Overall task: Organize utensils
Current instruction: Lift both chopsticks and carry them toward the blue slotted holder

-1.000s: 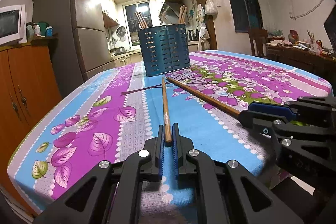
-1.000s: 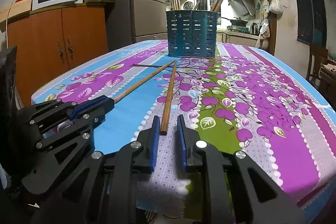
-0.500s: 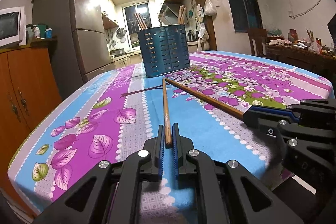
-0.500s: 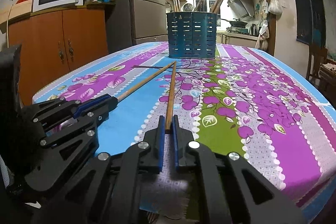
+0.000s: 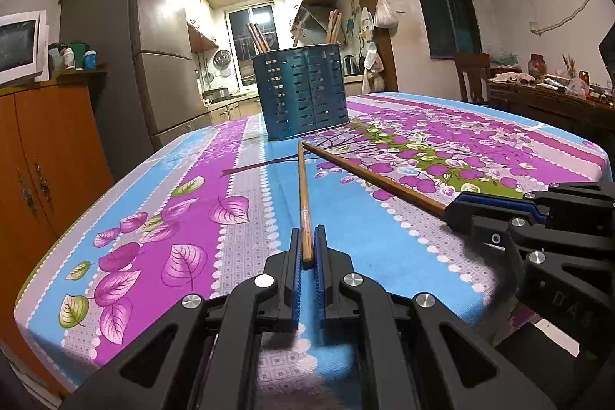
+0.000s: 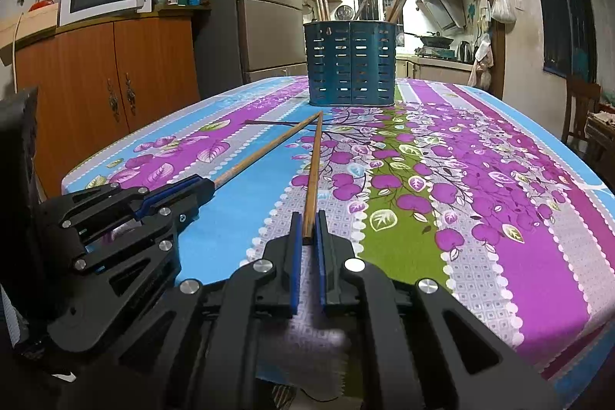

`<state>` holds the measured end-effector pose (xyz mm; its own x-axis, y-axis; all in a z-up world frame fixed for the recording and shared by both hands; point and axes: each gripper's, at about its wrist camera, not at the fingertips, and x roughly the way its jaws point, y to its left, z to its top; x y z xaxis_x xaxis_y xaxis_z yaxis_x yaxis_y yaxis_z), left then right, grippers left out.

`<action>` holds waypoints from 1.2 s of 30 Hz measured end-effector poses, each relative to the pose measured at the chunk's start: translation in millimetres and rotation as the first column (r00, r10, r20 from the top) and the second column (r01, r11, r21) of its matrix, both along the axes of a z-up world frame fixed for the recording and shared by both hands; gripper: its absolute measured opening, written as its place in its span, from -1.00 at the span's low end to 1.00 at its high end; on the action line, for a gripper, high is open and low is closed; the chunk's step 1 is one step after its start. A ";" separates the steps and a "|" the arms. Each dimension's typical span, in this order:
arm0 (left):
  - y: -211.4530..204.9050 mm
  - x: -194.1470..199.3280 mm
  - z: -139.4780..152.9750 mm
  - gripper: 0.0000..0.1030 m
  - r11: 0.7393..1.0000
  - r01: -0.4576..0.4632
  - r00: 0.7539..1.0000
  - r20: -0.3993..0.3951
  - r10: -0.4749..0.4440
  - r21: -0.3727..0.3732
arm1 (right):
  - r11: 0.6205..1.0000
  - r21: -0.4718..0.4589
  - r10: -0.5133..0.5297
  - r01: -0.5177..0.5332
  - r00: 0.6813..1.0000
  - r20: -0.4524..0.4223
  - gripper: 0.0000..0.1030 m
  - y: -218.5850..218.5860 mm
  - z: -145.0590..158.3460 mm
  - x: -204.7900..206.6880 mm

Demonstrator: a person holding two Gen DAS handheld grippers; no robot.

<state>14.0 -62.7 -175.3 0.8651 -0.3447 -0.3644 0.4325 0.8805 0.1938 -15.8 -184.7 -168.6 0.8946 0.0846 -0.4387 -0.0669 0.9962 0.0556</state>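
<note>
While each hand-held gripper clamps one chopstick, both sticks point at the blue holder (image 5: 303,94).

The left hand-held gripper (image 5: 306,252) pinches the left chopstick (image 5: 303,195); the right hand-held gripper (image 6: 307,231) pinches the right chopstick (image 6: 313,171); tips nearly meet just before the holder on the bench (image 5: 192,210).

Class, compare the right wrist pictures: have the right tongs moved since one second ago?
Yes. The right tongs, open then, have closed on the right chopstick and crept forward toward the blue utensil holder, which looks slightly nearer.
</note>
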 end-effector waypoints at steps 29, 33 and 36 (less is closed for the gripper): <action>33.6 30.2 164.1 -0.87 0.974 -0.006 0.970 -0.236 -0.049 -0.227 | 0.996 -0.077 0.059 -0.044 0.975 0.212 -0.91 -44.9 161.1 20.1; 41.2 39.6 177.3 -0.87 0.967 0.002 0.956 -0.283 -0.076 -0.253 | 0.994 -0.091 0.073 -0.056 0.977 0.200 -0.91 -42.2 168.3 28.1; 42.9 44.4 187.9 -0.87 0.965 0.008 0.960 -0.269 -0.081 -0.262 | 0.993 -0.096 0.083 -0.065 0.977 0.196 -0.91 -39.8 173.6 31.3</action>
